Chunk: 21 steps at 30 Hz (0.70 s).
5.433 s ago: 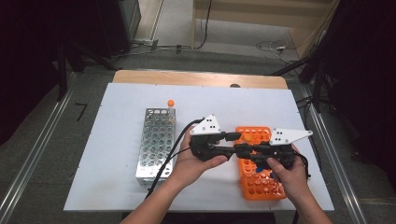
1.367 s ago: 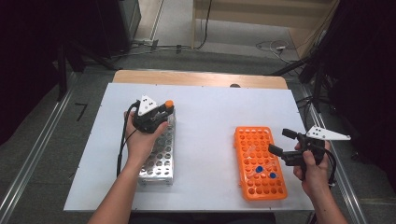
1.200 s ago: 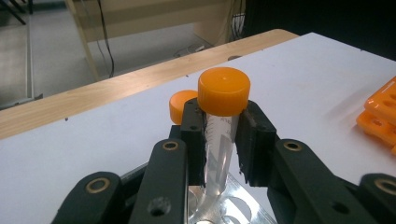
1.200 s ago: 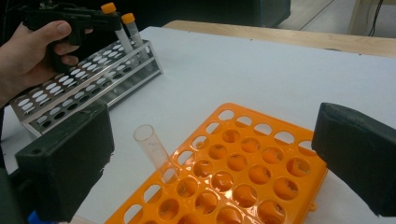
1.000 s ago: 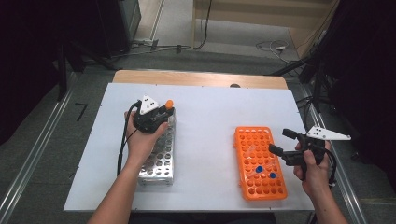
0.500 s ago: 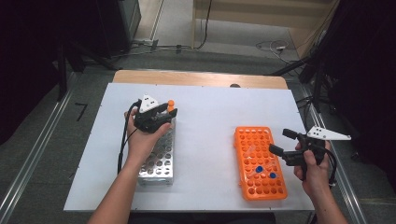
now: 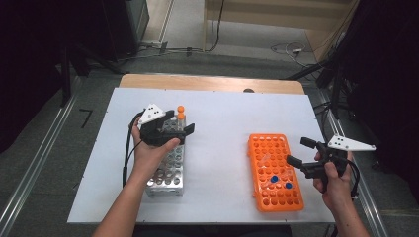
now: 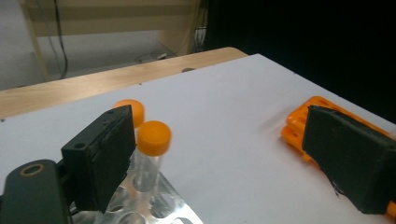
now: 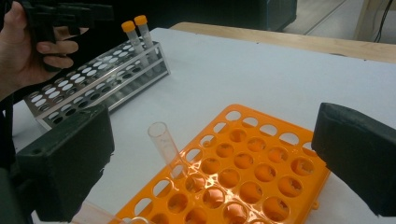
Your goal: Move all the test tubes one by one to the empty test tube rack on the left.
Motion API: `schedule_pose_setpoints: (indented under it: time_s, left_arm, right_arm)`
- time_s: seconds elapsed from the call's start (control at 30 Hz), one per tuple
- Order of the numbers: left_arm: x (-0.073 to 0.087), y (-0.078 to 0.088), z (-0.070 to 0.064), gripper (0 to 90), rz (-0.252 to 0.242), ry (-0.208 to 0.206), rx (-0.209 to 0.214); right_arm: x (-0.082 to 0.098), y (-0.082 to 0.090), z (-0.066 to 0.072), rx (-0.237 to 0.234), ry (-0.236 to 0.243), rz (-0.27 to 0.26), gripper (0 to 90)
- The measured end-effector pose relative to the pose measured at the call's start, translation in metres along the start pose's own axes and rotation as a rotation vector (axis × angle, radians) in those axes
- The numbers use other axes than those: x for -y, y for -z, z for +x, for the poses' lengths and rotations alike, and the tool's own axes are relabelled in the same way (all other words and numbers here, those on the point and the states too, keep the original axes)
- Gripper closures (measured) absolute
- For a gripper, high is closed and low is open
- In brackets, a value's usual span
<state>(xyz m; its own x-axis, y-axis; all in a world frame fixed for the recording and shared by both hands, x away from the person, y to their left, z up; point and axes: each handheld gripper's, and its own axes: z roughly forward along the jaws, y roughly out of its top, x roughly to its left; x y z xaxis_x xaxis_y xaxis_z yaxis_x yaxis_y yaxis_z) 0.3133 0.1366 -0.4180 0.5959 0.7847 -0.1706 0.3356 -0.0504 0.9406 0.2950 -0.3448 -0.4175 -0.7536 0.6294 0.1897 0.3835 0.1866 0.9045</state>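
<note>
Orange-capped clear plastic tube (image 8: 150,156) stands upright in the far end of the silver metal rack (image 7: 168,165), right there between the wide-spread jaws of the left claw (image 7: 184,129). Those jaws have just been opening, and now neither pad presses on it: the near black pad sits just beside the tube, the other hangs well off to the side over bare counter. A second orange-capped tube (image 8: 130,111) stands just behind the first, partly hidden by the near pad. From the high view, the left hand (image 7: 150,150) hovers over the rack's far half, the claw pointing toward the middle of the white counter (image 7: 222,123).

Across the counter, well apart from all that, the right claw (image 7: 300,151) is spread wide too, with nothing between its pads. It sits at the right edge of the orange plastic rack (image 9: 252,168), aimed across it. In the right gripper view an uncapped clear tube (image 9: 164,142) leans tilted in one of the orange rack's holes, between the two black pads but touching neither. Blue-capped tubes (image 7: 274,179) sit low in that rack near the person's side. The right hand (image 7: 336,180) holds its claw just off the rack's edge.
</note>
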Motion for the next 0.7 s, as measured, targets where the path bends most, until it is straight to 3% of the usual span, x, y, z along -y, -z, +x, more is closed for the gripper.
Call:
schedule_pose_setpoints:
  time_s: [0.13, 0.27, 0.5, 0.7]
  left_arm:
    - [0.003, 0.003, -0.01, 1.9, 0.0, 0.018, 0.048]
    - [0.005, 0.003, -0.023, 0.0, 0.007, -0.002, 0.093]
    - [0.008, 0.004, -0.039, 0.0, 0.013, -0.025, 0.132]
    - [0.011, 0.009, -0.045, 0.0, 0.016, -0.025, 0.141]
  right_arm:
    - [0.001, 0.005, 0.003, -0.006, 0.006, -0.001, 0.0]
    - [0.005, 0.011, 0.006, -0.01, 0.004, -0.002, 0.0]
    - [0.016, 0.02, 0.011, -0.032, 0.003, 0.01, 0.0]
    - [0.03, 0.031, 0.015, -0.047, 0.005, 0.027, 3.0]
